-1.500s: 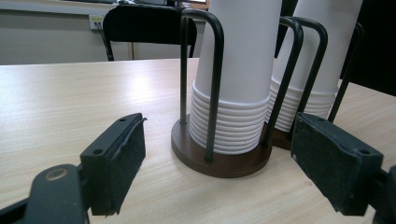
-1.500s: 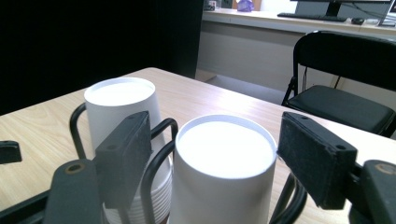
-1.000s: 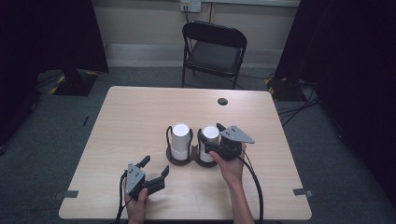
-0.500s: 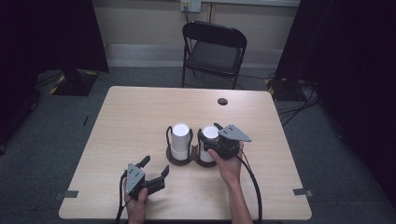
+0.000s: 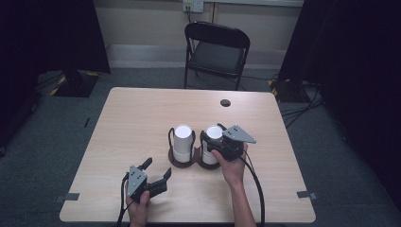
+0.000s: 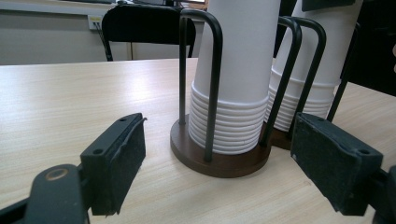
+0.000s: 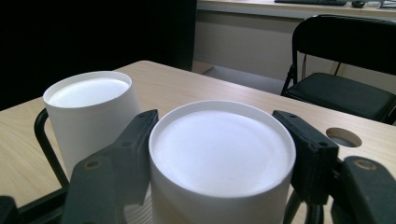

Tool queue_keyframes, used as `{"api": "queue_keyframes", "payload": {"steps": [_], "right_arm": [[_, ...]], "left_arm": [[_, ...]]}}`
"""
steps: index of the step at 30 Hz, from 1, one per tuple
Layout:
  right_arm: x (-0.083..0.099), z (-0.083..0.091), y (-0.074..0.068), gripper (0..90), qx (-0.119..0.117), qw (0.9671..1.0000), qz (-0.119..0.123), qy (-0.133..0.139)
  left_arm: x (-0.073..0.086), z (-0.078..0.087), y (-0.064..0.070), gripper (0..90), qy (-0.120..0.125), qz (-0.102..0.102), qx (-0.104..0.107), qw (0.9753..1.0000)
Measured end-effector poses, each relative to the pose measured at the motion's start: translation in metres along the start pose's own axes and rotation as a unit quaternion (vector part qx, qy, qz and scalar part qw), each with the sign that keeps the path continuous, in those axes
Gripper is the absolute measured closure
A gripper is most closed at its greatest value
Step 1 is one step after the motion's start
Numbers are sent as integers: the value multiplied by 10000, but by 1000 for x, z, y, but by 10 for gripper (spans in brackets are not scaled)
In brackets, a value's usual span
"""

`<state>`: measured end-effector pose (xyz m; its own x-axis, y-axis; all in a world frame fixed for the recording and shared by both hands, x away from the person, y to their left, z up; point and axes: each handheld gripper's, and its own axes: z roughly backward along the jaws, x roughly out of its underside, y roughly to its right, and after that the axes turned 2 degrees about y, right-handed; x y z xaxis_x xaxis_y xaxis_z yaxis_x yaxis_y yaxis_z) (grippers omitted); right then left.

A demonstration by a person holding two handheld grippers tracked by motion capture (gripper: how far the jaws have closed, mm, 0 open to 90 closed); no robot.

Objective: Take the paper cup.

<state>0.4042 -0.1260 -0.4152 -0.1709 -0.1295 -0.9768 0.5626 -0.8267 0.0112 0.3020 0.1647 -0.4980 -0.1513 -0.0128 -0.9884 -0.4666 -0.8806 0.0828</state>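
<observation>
the right stack of paper cups [image 5: 213, 142] stands upside down in the wire holder [image 5: 195, 160] mid-bench, with the right tongs [image 5: 218, 143] pinching its top cup at both sides. thin and light, it likely crumples; squeeze gently near the stiff base. left tongs [image 5: 157, 169] rest spread near-left.

So the right gripper [image 5: 215, 142] is sitting around the top of the right cup stack [image 5: 213, 145], next to the left cup stack [image 5: 182, 143]. The left gripper [image 5: 157, 169] is resting wide open near the table's [image 5: 137, 113] front edge.
</observation>
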Motion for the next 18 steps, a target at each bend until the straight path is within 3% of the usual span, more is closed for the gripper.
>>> {"api": "queue_keyframes", "payload": {"steps": [18], "right_arm": [[-14, 6, 0, 338, 8, 9998, 23, 187]], "left_arm": [[0, 0, 0, 178, -11, -6, 19, 10000]]}}
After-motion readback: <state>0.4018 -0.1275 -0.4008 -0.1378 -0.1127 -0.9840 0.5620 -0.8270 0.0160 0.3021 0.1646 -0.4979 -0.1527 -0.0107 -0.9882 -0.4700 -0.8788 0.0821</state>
